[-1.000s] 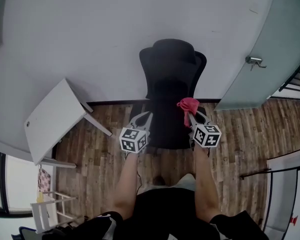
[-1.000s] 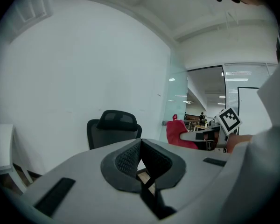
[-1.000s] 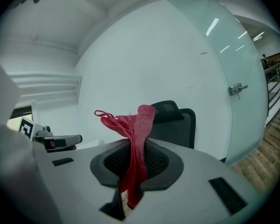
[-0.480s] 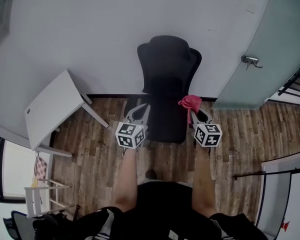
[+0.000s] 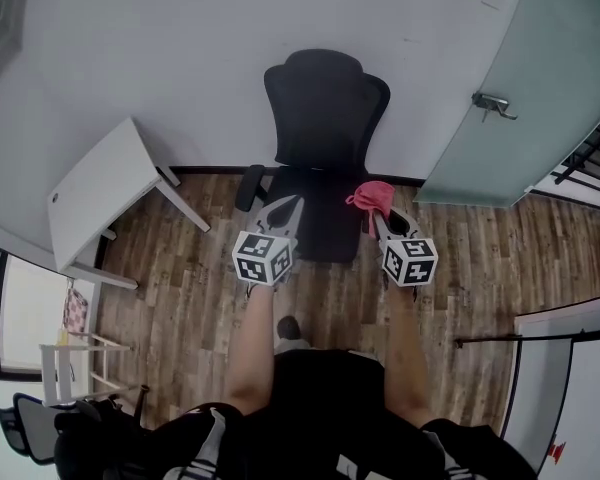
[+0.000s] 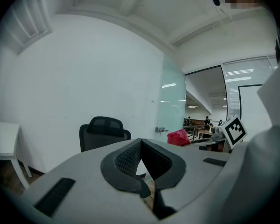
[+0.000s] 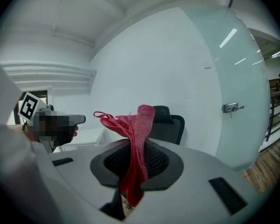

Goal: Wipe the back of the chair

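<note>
Chair ahead, seat toward the person.
Right gripper clenched on red cloth before the chair; left gripper closed, empty.

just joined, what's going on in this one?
A person stands facing a black office chair set against a white wall, a gripper in each hand. The right gripper has its fingers shut on a red cloth. The left gripper is shut with nothing in it. Both are held out short of the chair, so the cloth has not yet touched the chair's back.
</note>
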`<state>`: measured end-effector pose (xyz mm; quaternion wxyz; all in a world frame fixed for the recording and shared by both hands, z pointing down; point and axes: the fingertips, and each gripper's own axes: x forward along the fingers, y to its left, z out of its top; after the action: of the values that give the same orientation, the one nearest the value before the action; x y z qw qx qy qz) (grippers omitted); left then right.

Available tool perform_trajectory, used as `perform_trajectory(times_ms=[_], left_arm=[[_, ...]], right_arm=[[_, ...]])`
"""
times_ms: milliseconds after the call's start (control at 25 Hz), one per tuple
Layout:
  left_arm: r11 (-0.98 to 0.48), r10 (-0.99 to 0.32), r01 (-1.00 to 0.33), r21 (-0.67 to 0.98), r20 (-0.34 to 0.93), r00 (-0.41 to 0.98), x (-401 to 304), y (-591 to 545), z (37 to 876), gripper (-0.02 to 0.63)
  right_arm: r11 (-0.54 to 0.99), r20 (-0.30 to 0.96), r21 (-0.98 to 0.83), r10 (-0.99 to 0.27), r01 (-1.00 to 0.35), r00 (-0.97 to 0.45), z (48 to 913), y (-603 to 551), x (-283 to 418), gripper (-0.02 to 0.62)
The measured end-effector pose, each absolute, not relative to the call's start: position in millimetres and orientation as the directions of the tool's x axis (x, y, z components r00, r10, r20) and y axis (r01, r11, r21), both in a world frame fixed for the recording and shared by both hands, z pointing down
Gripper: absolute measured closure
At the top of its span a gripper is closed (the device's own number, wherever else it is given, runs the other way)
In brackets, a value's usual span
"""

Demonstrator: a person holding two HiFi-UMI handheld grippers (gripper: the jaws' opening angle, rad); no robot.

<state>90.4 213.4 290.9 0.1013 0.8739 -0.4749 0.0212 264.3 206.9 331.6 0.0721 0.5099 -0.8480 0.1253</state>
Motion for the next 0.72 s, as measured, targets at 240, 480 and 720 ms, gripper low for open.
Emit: perform_trajectory(times_ms=[240,480,720], left_arm=[[-0.528,-0.827,-0.837,0.142,0.138,0.545,109.5,236.0,289.1,0.581],[-0.532,-0.827,-0.835,0.139,0.128,0.548,123.6,254.0,287.3,0.581],[-0.540,-0.822,-0.830,0.138,0.123,0.556,135.8,266.5,284.6,0.581]], right_arm=[[0.463,0.241,-0.132,-0.843,-0.876,-0.482,330.2,224.4,280.9,0.523],[0.492,0.243,-0.101,-0.831,-0.865,-0.501,326.9,240.4,283.8,0.523],[0.503,0.237,-0.096,-0.827,-0.859,-0.511,322.4,249.9,288.0,0.523]])
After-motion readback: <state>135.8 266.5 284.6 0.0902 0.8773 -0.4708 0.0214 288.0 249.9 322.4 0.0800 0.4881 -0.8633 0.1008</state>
